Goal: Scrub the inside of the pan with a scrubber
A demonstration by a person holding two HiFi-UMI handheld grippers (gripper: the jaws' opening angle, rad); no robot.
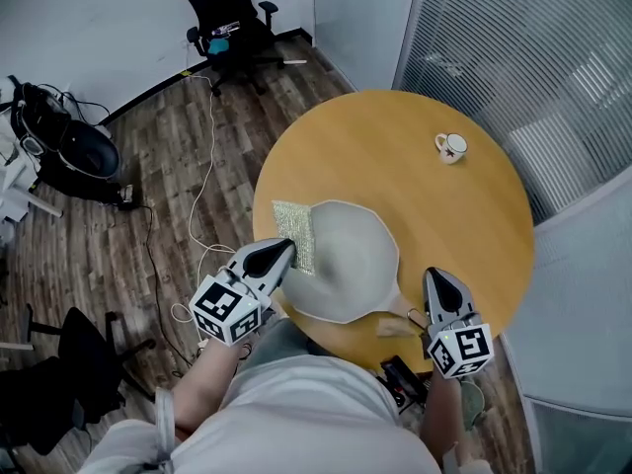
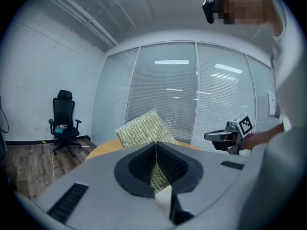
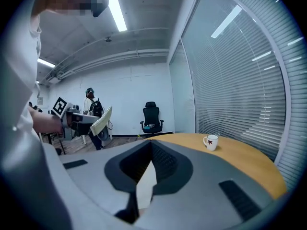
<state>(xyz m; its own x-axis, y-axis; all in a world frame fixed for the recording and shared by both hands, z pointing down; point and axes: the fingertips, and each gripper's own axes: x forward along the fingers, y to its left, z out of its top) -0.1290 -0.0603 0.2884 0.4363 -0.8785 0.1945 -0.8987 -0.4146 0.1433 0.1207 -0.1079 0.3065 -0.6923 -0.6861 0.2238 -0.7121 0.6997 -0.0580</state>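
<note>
Gold mesh scrubber (image 1: 296, 233) sits pinched in the closed jaws of the left gripper (image 1: 287, 251), at the left edge of the grey pan (image 1: 351, 260) on a round wooden table (image 1: 395, 156). The right gripper (image 1: 434, 278), jaws fully together with nothing between them, hovers beside the pan's wooden handle (image 1: 398, 321). A mug (image 1: 451, 147) stands well apart.

No legible text, label, number found (mug (image 1: 451, 147) bears red mark, unreadable).
</note>
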